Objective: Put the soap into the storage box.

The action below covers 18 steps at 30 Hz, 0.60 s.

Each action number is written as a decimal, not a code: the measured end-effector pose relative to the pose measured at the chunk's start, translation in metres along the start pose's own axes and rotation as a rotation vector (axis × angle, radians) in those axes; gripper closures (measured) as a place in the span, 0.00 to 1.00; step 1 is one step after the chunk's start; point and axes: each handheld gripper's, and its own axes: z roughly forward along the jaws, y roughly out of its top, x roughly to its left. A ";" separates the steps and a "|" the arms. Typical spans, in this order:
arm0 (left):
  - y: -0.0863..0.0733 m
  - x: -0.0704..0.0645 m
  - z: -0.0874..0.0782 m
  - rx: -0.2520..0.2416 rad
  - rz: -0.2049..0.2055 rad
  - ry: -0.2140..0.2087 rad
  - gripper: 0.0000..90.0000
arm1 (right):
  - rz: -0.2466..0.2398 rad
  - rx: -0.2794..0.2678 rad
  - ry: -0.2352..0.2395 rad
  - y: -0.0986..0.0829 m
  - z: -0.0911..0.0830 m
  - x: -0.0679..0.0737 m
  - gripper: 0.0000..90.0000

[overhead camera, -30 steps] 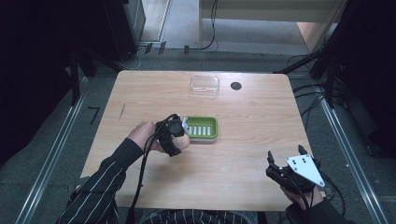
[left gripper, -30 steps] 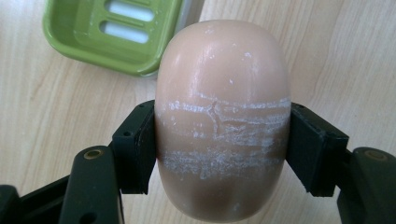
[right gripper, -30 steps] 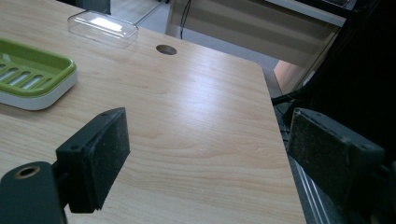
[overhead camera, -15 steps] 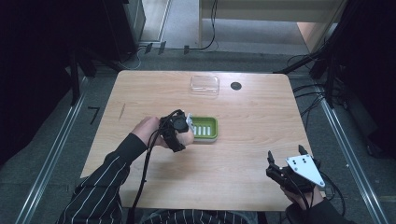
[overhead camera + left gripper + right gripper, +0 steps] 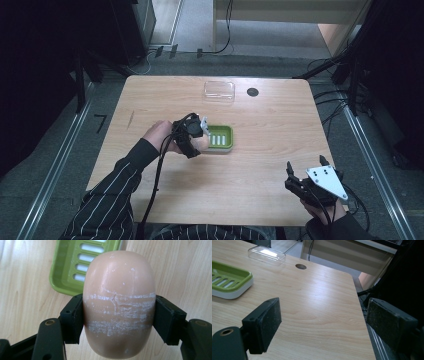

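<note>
A peach-coloured bar of soap, scuffed with white streaks, is clamped between the two black jaws of my left gripper, which is shut on it. Behind it lies a green slotted soap dish on the wood. From above, the left gripper hovers at the left end of the green dish, the soap just showing below it. My right gripper rests near the table's front right corner, jaws wide apart and empty; in its own view the right gripper frames bare wood.
A clear plastic lid lies at the far middle of the table, next to a round black cable hole. The same lid and hole appear beyond the green dish. The table's right edge is close to the right gripper.
The left hand with the soap has shifted slightly right, closer to the dish's left end. The right gripper has stayed put.
</note>
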 end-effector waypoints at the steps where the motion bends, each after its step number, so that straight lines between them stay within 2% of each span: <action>1: 0.000 0.000 -0.001 -0.001 0.002 -0.001 0.37 | -0.001 -0.001 0.000 0.000 0.000 0.000 0.15; 3: -0.001 0.000 -0.003 -0.016 -0.002 -0.002 0.37 | 0.003 -0.001 0.000 0.000 -0.001 0.000 0.15; 12: -0.004 0.006 -0.005 -0.019 -0.010 0.014 0.37 | 0.002 -0.005 0.000 0.000 -0.001 0.000 0.15; 18: -0.003 0.008 -0.007 -0.042 0.002 0.022 0.37 | -0.003 -0.001 0.000 0.000 -0.001 0.001 0.15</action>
